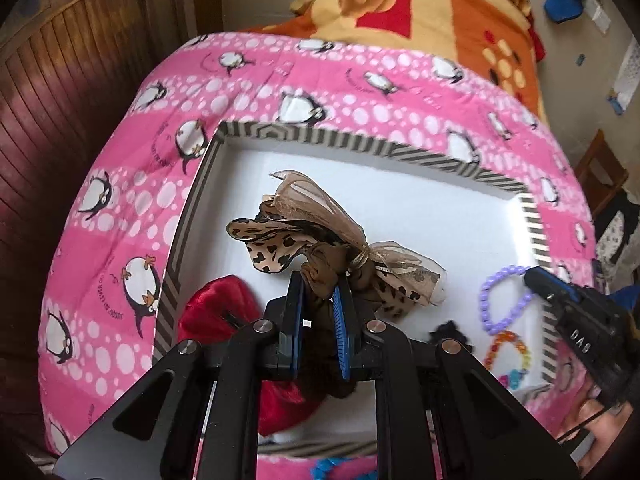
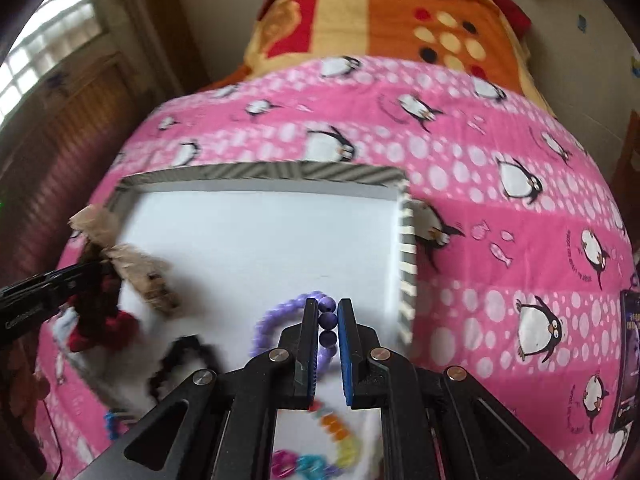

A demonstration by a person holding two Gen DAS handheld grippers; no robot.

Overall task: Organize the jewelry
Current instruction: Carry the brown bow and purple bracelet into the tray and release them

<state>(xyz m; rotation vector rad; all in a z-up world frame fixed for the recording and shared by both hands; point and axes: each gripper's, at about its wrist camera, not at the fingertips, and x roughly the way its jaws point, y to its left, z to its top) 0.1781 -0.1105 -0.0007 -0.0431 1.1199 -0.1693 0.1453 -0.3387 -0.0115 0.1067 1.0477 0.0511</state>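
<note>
A white tray with a striped rim [image 1: 360,146] [image 2: 406,248] lies on a pink penguin blanket. My left gripper [image 1: 320,286] is shut on a brown leopard-print bow scrunchie [image 1: 320,236] and holds it over the tray; it shows blurred in the right wrist view [image 2: 140,272]. My right gripper [image 2: 328,306] is shut on a purple bead bracelet [image 2: 276,320] at the tray's right side; the bracelet [image 1: 500,300] and the right gripper [image 1: 536,276] also show in the left wrist view.
In the tray lie a red scrunchie [image 1: 218,308], a black scrunchie [image 2: 180,356] and a multicoloured bead bracelet [image 2: 336,432] [image 1: 508,348]. A blue bead piece [image 1: 332,468] lies on the blanket in front. An orange patterned quilt [image 1: 420,12] is piled behind. A dark booklet [image 2: 628,360] lies at the right.
</note>
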